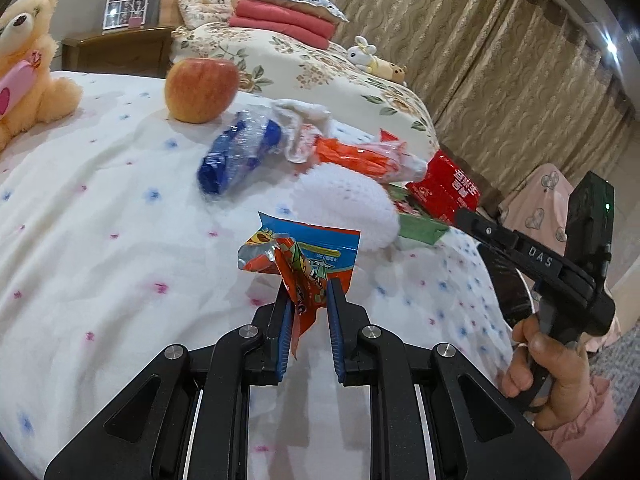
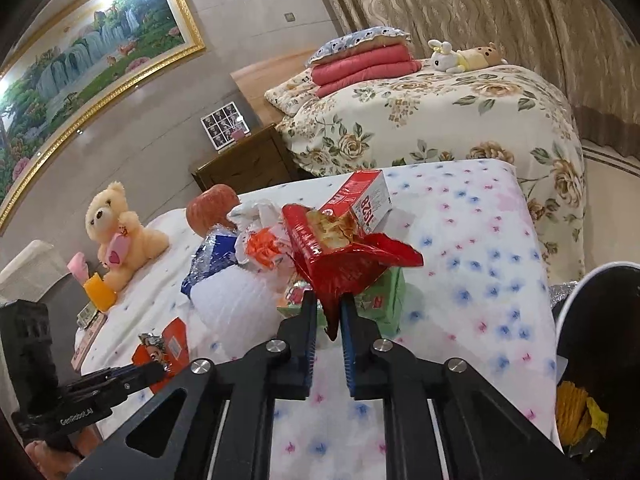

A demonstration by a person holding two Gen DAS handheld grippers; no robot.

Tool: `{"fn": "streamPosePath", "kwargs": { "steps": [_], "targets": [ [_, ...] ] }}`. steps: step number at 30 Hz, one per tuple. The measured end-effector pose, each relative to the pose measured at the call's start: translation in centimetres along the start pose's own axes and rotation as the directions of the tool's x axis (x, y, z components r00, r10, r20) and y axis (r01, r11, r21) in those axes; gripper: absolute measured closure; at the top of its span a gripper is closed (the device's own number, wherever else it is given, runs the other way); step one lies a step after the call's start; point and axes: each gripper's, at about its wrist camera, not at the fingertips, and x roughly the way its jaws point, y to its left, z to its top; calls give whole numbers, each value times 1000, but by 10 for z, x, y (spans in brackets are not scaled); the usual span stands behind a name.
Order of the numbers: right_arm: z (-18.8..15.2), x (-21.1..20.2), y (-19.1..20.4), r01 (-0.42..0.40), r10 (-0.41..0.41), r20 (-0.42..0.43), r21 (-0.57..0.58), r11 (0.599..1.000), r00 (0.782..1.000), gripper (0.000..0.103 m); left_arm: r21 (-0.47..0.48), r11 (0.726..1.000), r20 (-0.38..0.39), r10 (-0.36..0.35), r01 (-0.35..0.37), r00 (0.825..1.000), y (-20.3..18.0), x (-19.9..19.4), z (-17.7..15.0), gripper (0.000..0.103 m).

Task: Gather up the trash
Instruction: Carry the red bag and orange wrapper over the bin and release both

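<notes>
Spreading across both views, a white bed cover (image 1: 100,208) dotted with blue and pink flowers, its near edge cut off by the gripper frames; lying beyond it, a second bed (image 2: 440,120) in a rose print, carrying folded pink blankets (image 2: 364,64) and two small plush toys (image 2: 464,56), their faces too small to read; hanging on the wall in the right wrist view, a gold-framed waterfall painting (image 2: 80,68), cropped at the left; sitting on the dotted cover, a peach teddy bear (image 2: 120,232), half cut off in the left wrist view; resting near it, an apple (image 1: 201,90), partly hidden behind the trash in the right wrist view; showing at the right edge, a dark bin (image 2: 580,360), mostly out of frame, with yellow and orange scraps inside; lying heaped mid-bed, a trash pile (image 1: 320,152) of blue film, white tissue, orange wrapper, and a green packet, overlapping and hard to separate; pinching a red snack bag (image 2: 340,256) just above that pile, the right gripper (image 2: 329,320), fingers pressed together on its lower corner; clamping a crumpled blue-and-orange wrapper (image 1: 298,256) above the cover, the left gripper (image 1: 308,300), print on the wrapper blurred.
</notes>
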Motion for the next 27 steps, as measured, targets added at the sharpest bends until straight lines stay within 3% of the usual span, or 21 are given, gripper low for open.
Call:
{"fn": "streamPosePath", "kwargs": {
  "steps": [12,27],
  "targets": [
    [-33,-60,-34,45,-46,16,57,997,999,98,108,987,-58,-112,118,992,-71,17,-15,88],
    [-55,-102,-82,137,-142,31,127,982,989,98,208,961,-109,-163,183,981,-136,40,-18,88]
  ]
}}
